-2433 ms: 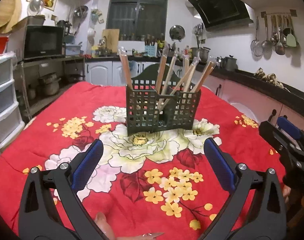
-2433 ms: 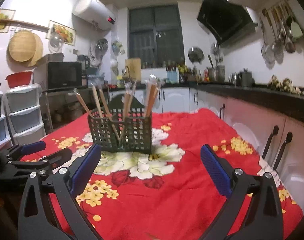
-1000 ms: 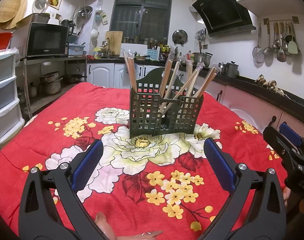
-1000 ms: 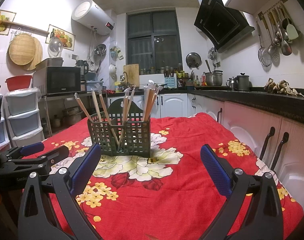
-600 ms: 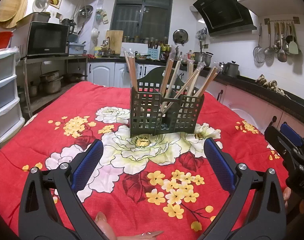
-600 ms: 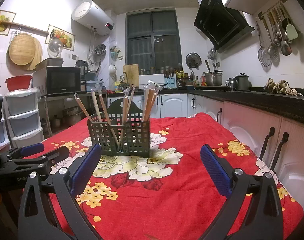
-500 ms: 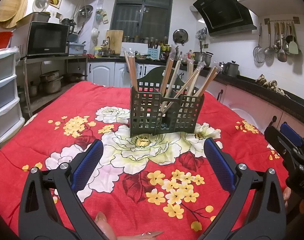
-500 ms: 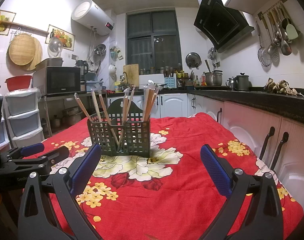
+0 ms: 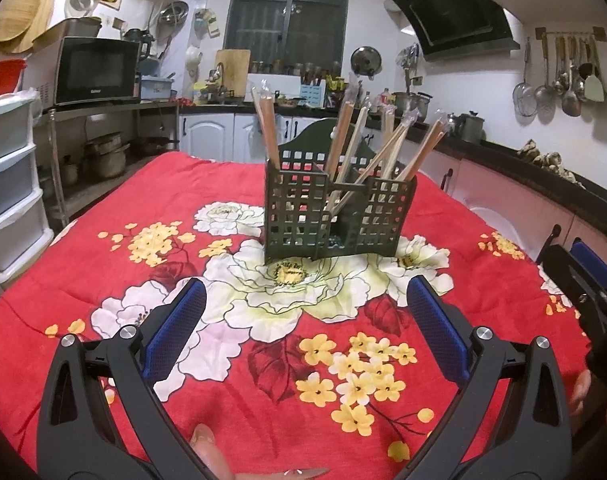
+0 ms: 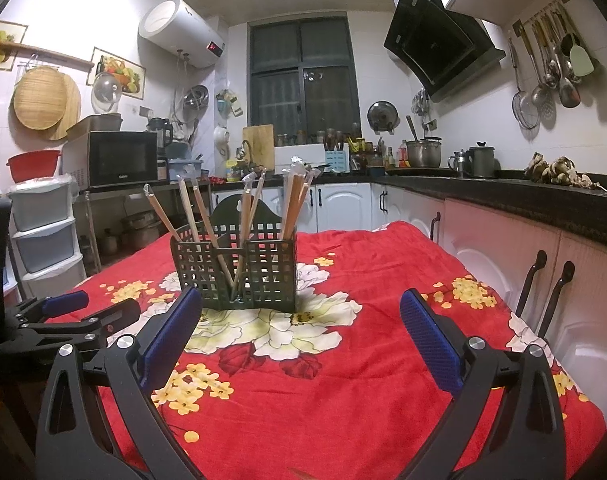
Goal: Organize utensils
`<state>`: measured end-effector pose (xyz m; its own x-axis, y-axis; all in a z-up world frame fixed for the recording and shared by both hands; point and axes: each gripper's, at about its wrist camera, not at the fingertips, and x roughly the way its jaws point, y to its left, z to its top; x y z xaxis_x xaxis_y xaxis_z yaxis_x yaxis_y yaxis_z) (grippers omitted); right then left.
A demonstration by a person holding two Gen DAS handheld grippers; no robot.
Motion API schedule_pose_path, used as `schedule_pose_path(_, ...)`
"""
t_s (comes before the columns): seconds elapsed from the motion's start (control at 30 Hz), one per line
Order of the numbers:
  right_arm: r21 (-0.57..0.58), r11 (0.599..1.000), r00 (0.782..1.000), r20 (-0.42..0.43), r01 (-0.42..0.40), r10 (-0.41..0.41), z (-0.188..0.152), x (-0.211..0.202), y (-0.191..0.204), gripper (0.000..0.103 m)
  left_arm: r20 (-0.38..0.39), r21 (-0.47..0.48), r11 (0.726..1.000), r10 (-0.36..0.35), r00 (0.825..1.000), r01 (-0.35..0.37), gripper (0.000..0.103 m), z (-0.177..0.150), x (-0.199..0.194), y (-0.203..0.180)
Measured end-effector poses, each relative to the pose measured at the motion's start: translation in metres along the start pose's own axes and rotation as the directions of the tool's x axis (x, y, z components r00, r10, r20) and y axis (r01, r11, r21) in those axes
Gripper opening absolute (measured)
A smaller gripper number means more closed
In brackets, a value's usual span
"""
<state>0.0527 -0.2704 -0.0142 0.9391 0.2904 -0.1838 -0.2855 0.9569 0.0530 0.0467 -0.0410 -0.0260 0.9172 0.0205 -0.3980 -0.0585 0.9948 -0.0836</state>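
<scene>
The left tongs (image 9: 305, 320) stand wide apart with nothing between the blue pads, and the right tongs (image 10: 299, 326) are spread just as wide and equally empty — both hang low over the near part of the counter (image 10: 383, 360), pointed at the middle, which reads as a rest or ready pose rather than a grasp. Each pair shows at the edge of the other's view, so the two flank the work from either side. Well ahead of both, the dark lattice utensil holder (image 9: 337, 218) stands upright on the white flower of the red floral cloth (image 9: 103, 280) that covers the counter. The wrapped chopsticks (image 9: 345, 138) already sit inside — leaning outward against its walls and divider, since the compartments are wider than the sticks. No loose utensils lie on the cloth, so the sorting looks finished or nearly so.
</scene>
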Motion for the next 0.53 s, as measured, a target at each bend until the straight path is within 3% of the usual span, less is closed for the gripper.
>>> schedule_pose_path(0.2, 0.017, 0.999, 0.999, -0.023, 0.035, -0.035, 0.008, 0.002, -0.006, 0.097, -0.046, -0.037, 0.999, 0.003, 0.999, -0.005, 0.092, 0.008, 0.003, 0.01)
schedule_pose_path(0.33, 0.017, 0.996, 0.99, -0.113, 0.085, -0.083, 0.025, 0.021, -0.027, 0.097, -0.113, -0.049, 0.997, 0.058, 0.992, -0.064, 0.092, 0.027, 0.008, 0.032)
schedule_pose_path(0.43, 0.013, 0.989, 0.962, -0.231, 0.15, -0.143, 0.034, 0.047, -0.05, 0.097, -0.179, -0.052, 0.988, 0.135, 0.975, -0.146, 0.092, 0.043, 0.022, 0.065)
schedule_pose_path(0.5, 0.001, 0.979, 0.922, -0.336, 0.204, -0.192, 0.034, 0.072, -0.071, 0.097, -0.237, -0.057, 0.977, 0.186, 0.953, -0.205, 0.092, 0.049, 0.035, 0.09)
schedule_pose_path(0.53, -0.002, 0.976, 0.908, -0.367, 0.216, -0.202, 0.032, 0.08, -0.078, 0.097, -0.281, -0.045, 0.962, 0.247, 0.928, -0.269, 0.092, 0.051, 0.046, 0.107)
